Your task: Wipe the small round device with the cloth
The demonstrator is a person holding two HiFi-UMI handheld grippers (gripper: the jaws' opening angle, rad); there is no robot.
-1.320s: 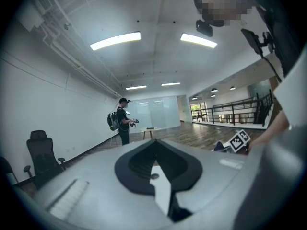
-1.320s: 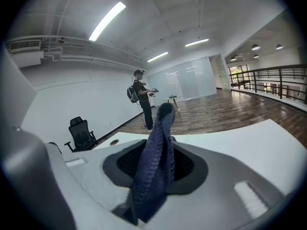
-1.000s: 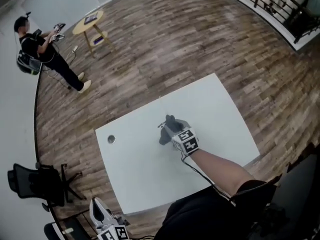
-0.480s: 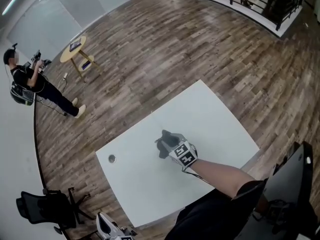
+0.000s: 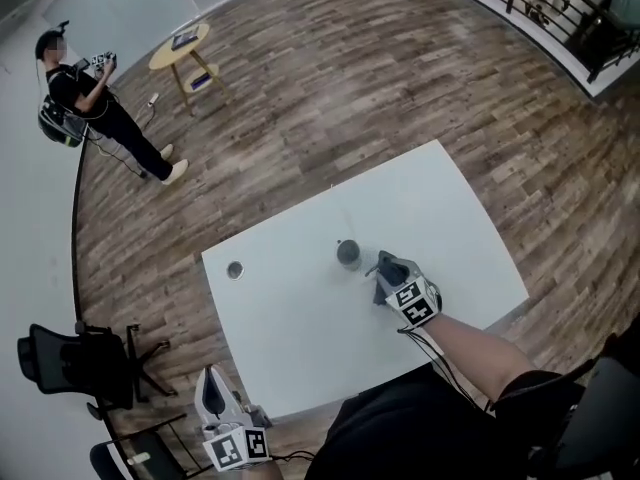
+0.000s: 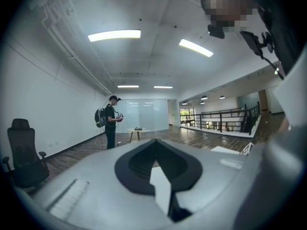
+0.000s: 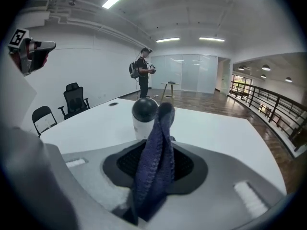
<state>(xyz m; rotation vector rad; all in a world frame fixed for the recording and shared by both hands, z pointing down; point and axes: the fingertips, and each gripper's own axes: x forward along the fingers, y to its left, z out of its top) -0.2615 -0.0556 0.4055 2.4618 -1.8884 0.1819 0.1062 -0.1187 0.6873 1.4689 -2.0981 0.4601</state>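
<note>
The small round device (image 5: 348, 254), a white body with a dark ball head (image 7: 144, 115), stands upright near the middle of the white table (image 5: 290, 328). My right gripper (image 5: 386, 266) sits just to its right, shut on a dark blue cloth (image 7: 154, 171). The cloth stands up between the jaws, and its top reaches beside the device's head; I cannot tell whether they touch. My left gripper (image 5: 211, 386) hangs off the table's near left corner, away from the device. Its jaws (image 6: 154, 141) meet with nothing between them.
A cable hole (image 5: 234, 269) lies at the table's left edge. A black office chair (image 5: 68, 364) stands left of the table. A person (image 5: 88, 96) stands far off beside a small round side table (image 5: 178, 46). A railing (image 5: 560, 8) runs at the top right.
My right gripper has drawn back to the right with the cloth, uncovering the device it was over. The left gripper has come further into view at the lower left.
</note>
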